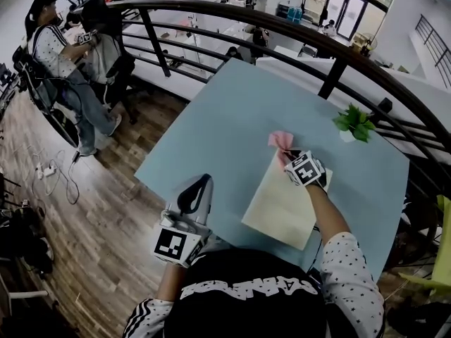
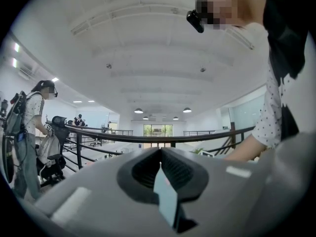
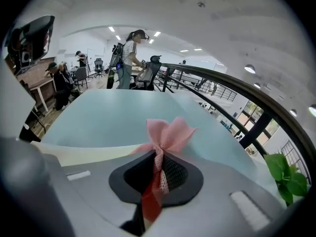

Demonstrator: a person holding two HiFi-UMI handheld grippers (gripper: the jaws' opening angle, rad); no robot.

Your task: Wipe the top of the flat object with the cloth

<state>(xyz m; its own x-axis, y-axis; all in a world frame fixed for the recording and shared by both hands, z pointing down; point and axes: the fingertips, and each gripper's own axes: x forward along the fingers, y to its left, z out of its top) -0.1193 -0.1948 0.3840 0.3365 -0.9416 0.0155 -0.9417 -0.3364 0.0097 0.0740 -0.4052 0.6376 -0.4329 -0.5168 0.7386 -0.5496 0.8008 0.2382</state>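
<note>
the right claw [image 3: 159, 168] is pinching the cloth [image 3: 168, 134] at the edge of the cream board [image 1: 282, 203], ready for wiping; the left claw [image 2: 160, 155] is idling, pressed together.

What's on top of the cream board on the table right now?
Only the right tongs, shut on the pink cloth, hang over the far edge of the cream board. The rest looks bare, but the person's forearm covers its right side, so that strip can't be checked.
</note>
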